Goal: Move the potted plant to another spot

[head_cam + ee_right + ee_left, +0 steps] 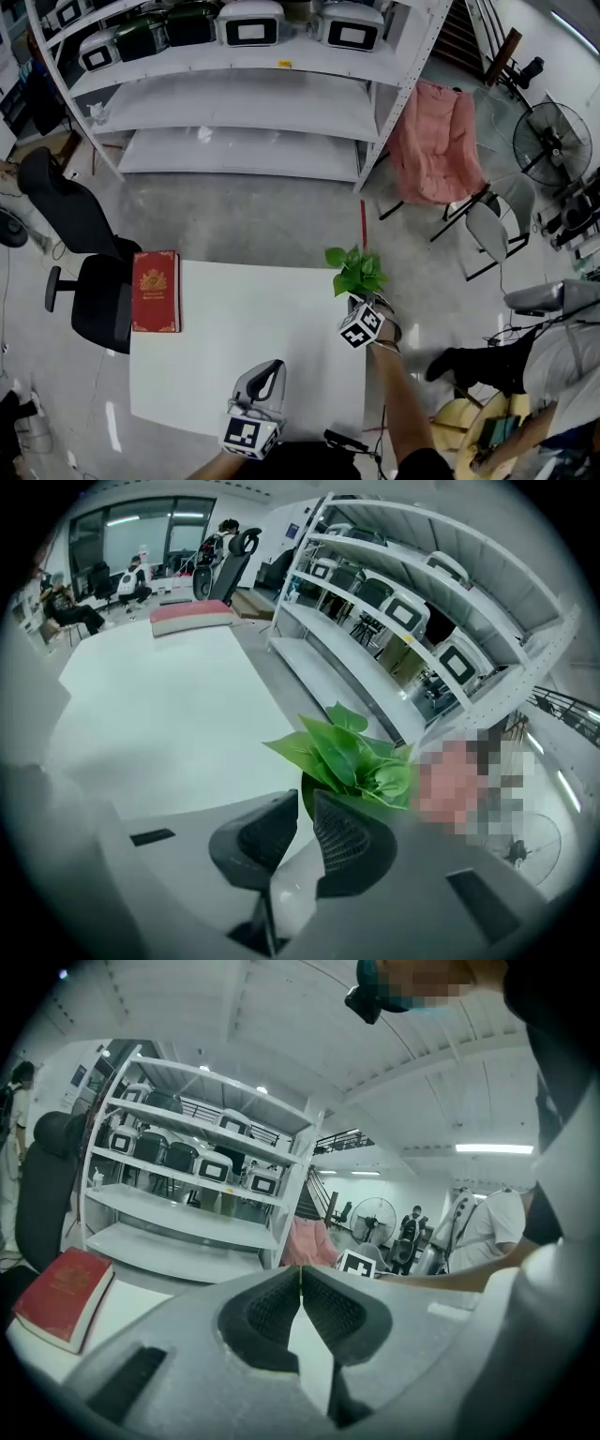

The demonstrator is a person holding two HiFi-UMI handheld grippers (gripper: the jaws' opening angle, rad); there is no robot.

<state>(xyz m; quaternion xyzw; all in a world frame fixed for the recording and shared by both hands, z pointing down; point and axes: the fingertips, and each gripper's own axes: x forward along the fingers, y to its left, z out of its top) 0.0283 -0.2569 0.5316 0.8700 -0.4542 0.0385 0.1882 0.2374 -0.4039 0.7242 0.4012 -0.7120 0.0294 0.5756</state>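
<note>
We stand in a wide workshop room with a grey floor, where a long white rack of shelves [244, 94] runs along the back and carries a row of grey and white boxes [251, 23] on its upper level. To the right of the rack, a pink cloth [436, 141] hangs over a folding chair, and a round fan [551, 142] stands farther right. A black office chair [89, 272] sits at the left of the white table [253, 319] in front of us. A red book [156, 291] lies flat on the table's far left corner, its long side running along the left edge. The potted plant [356, 270] is at the opposite end, on the table's far right corner, right at the edge, and its green leaves spread over the pot so that the head view shows little of the pot itself. Our right gripper [302, 803] reaches it from the near side. Its jaws stand only a narrow gap apart, and the dark rim of the pot sits in that gap, so we read them as pinching the pot with the leaves fanning out just past the tips. Our left gripper [300, 1274] is held over the near part of the table, well apart from the plant and the book, with its jaws pressed together at the tips and nothing between them. Other people are in the room, off to the right.
</note>
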